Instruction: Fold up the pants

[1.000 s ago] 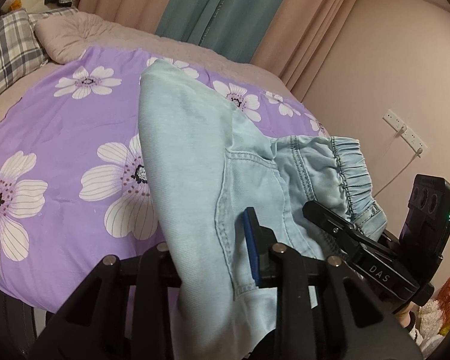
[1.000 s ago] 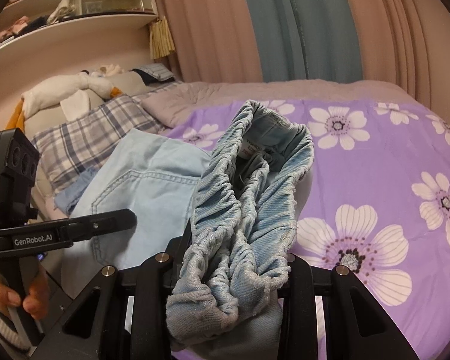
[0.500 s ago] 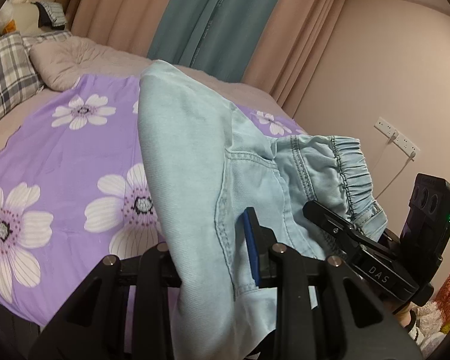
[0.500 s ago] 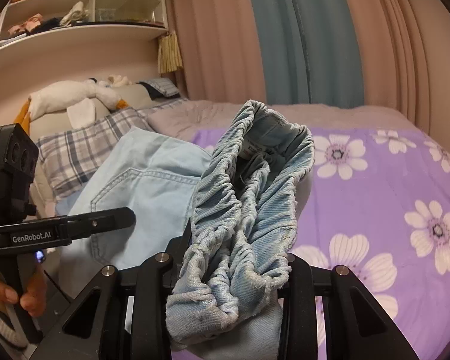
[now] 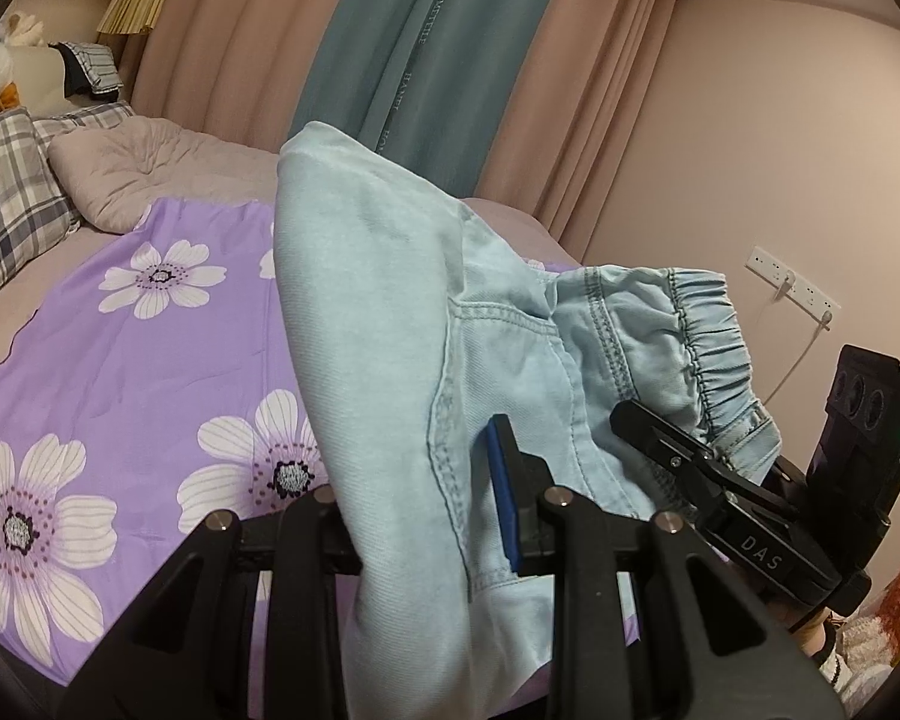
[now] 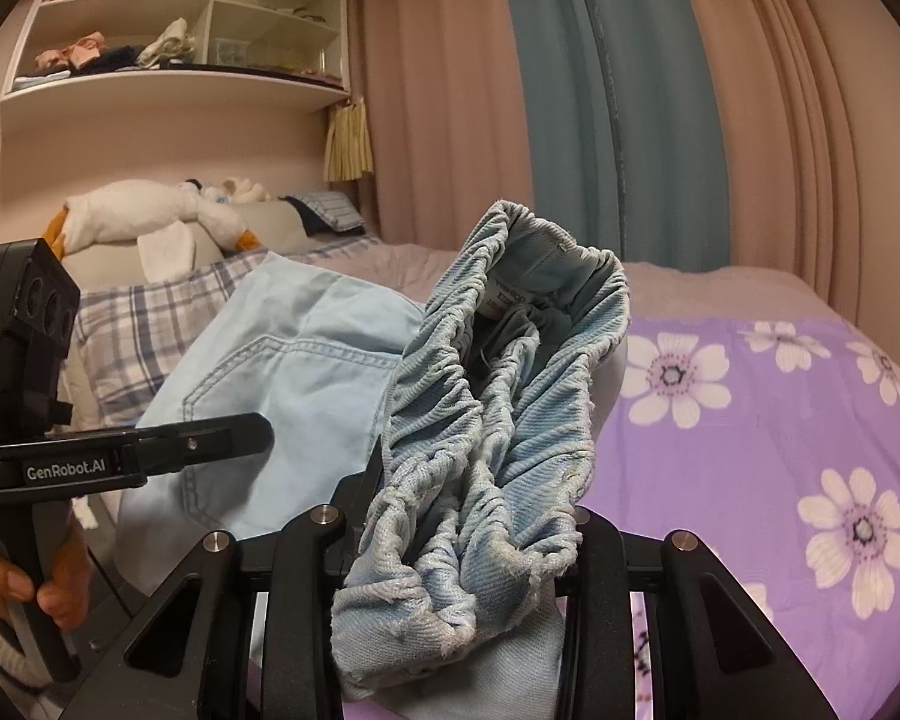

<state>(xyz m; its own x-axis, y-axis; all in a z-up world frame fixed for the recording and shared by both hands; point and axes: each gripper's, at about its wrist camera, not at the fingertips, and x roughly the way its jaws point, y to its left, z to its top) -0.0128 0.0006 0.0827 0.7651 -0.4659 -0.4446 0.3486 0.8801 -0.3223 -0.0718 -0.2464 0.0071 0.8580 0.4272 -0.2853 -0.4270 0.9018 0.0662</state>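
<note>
Light blue denim pants hang in the air over the bed, held by both grippers. My left gripper is shut on the fabric near a seam, and cloth drapes over its fingers. My right gripper is shut on the gathered elastic waistband, which bunches up between its fingers. The right gripper also shows in the left wrist view at the waistband. The left gripper shows in the right wrist view against the pants.
The bed has a purple sheet with white flowers. Plaid pillows and a plush goose lie at the headboard. Curtains hang behind, a wall shelf above, and a wall socket at right.
Both grippers have risen with the pants, and the views have tilted up, showing more curtain and wall and less bed. Both grips are unchanged.
</note>
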